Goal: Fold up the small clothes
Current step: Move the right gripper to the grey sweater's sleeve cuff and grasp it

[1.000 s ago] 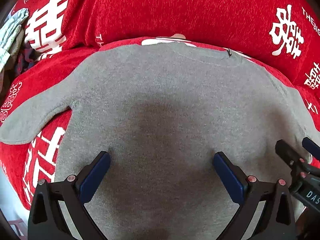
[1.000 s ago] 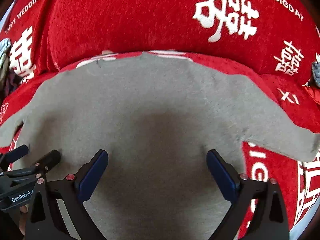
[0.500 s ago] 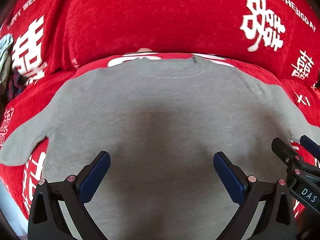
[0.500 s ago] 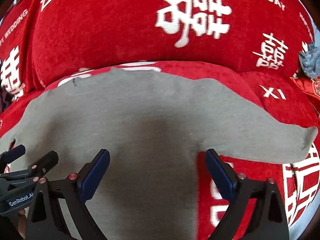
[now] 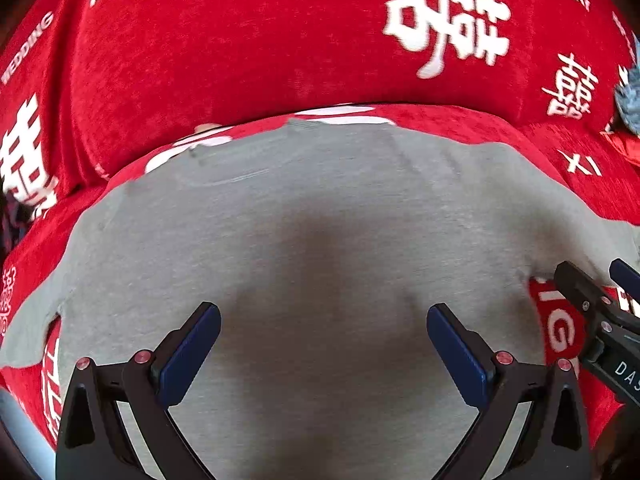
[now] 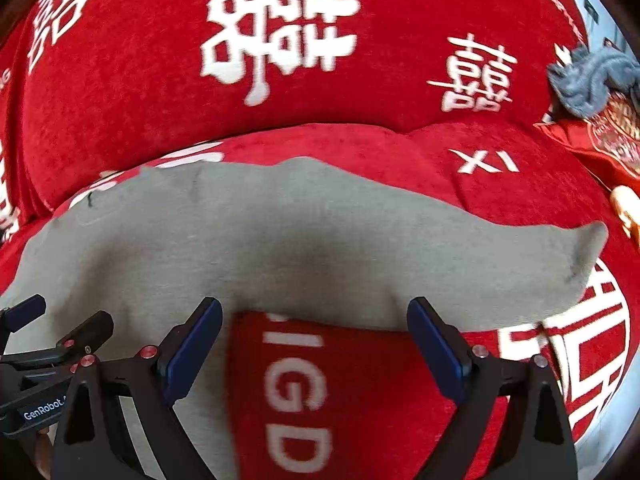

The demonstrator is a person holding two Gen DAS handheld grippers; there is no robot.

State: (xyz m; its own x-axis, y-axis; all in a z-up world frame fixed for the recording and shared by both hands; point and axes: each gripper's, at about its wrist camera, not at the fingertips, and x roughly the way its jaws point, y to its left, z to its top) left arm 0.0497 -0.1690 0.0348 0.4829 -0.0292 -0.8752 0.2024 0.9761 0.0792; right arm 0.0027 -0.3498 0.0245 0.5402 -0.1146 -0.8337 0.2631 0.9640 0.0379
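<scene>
A small gray shirt (image 5: pixel 320 248) lies spread flat on a red sofa cover (image 5: pixel 280 40), neckline toward the top of the frame, probably so its sleeves can be folded inward. The left gripper (image 5: pixel 323 344) hovers over the shirt's middle, fingers spread apart and empty. The right gripper (image 6: pixel 314 340), likewise released, sits above the armpit at lower center, with the sleeve (image 6: pixel 520 264) stretching toward the right edge over bare cover.

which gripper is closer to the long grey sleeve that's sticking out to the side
The right gripper. Its open fingers sit just below the outstretched sleeve, over the red cover. The left gripper, also open, hovers over the middle of the grey shirt.
</scene>
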